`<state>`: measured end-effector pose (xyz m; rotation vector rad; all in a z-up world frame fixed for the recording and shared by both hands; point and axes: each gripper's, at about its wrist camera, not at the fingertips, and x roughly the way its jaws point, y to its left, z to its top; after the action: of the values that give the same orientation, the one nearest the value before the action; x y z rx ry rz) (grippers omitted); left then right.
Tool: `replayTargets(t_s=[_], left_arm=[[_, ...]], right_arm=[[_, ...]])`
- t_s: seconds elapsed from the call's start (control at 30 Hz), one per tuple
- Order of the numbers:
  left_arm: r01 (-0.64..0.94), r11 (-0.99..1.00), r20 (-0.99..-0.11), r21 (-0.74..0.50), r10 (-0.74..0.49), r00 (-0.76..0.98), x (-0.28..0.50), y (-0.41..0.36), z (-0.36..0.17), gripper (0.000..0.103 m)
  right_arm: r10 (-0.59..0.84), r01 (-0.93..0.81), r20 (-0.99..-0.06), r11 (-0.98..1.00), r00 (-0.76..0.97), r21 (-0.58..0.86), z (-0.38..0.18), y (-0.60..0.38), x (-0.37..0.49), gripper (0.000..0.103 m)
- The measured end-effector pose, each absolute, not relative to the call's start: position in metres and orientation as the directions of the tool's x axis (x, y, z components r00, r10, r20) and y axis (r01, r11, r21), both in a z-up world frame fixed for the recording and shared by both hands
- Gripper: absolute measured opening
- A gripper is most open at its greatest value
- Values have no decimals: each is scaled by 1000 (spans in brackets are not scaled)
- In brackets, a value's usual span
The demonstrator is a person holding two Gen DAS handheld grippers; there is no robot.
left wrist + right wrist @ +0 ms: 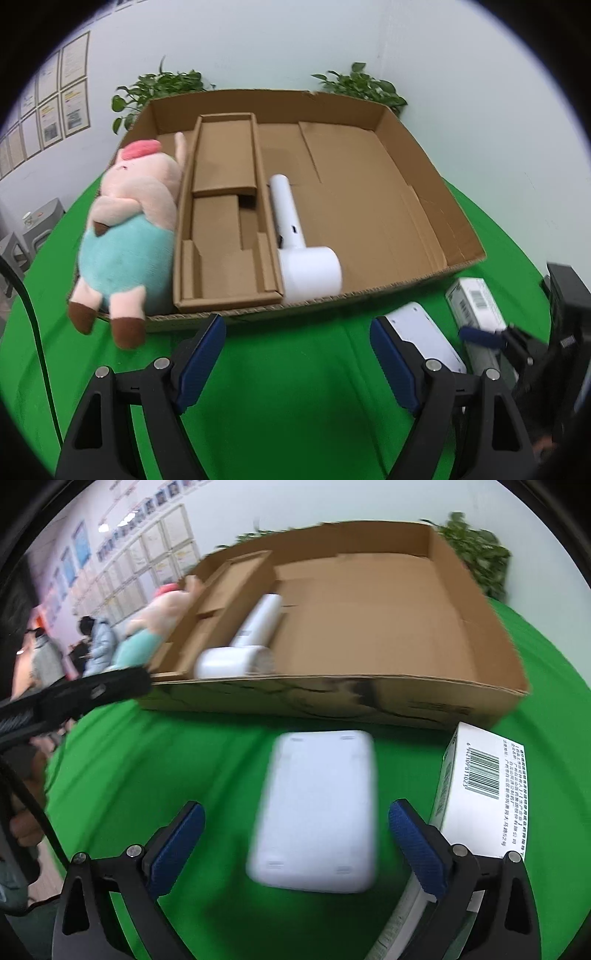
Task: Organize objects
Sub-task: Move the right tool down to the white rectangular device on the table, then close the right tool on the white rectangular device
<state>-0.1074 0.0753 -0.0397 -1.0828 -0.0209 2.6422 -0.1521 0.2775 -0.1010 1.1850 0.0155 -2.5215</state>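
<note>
A wide cardboard box point(424, 206) stands on the green cloth. In it lie a plush pig point(129, 229) at the left, a cardboard insert point(225, 221) and a white hair dryer point(299, 243). My left gripper point(297, 354) is open and empty, just in front of the box. My right gripper point(295, 849) is open, its fingers either side of a flat white device point(317, 808) lying on the cloth, not closed on it. A white barcoded carton point(476, 794) lies right of it. The device point(424, 332) and carton point(476, 306) also show in the left view.
The box point(369, 698), dryer point(240, 650) and pig point(147, 635) show in the right view. Potted plants point(362, 85) stand behind the box. A black cable point(33, 314) hangs at left. People stand by a wall of framed papers point(96, 638).
</note>
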Motion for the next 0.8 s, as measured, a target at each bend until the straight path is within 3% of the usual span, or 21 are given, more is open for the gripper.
replayTargets(t_s=[0.17,0.33,0.4,0.43,0.47,0.63,0.8], left_arm=[[-275,-944,-708,-184,321,-630,-112,78,-50,80],[-284,-932,-721,-223,354,-596,-116,78,-56,80],[-287,-928,-722,-238,367,-587,-115,77,-58,80],[-290,-925,-721,-244,373,-583,-114,76,-59,80],[-296,-921,-721,-254,384,-577,-114,76,-60,80],[-317,-896,-724,-312,440,-532,-114,80,-68,80],[-340,-870,-730,-357,487,-479,-112,85,-76,80]], right_arm=[[-326,345,-757,-928,-566,141,-103,272,-155,101],[-285,398,-762,-916,-581,39,-105,244,-144,99],[-255,375,-762,-927,-595,17,-106,245,-139,93],[-238,360,-765,-933,-599,8,-106,248,-138,84],[-217,346,-769,-938,-601,-5,-106,249,-138,67],[-243,361,-779,-932,-578,23,-106,244,-135,67],[-375,447,-763,-886,-526,127,-101,233,-120,67]])
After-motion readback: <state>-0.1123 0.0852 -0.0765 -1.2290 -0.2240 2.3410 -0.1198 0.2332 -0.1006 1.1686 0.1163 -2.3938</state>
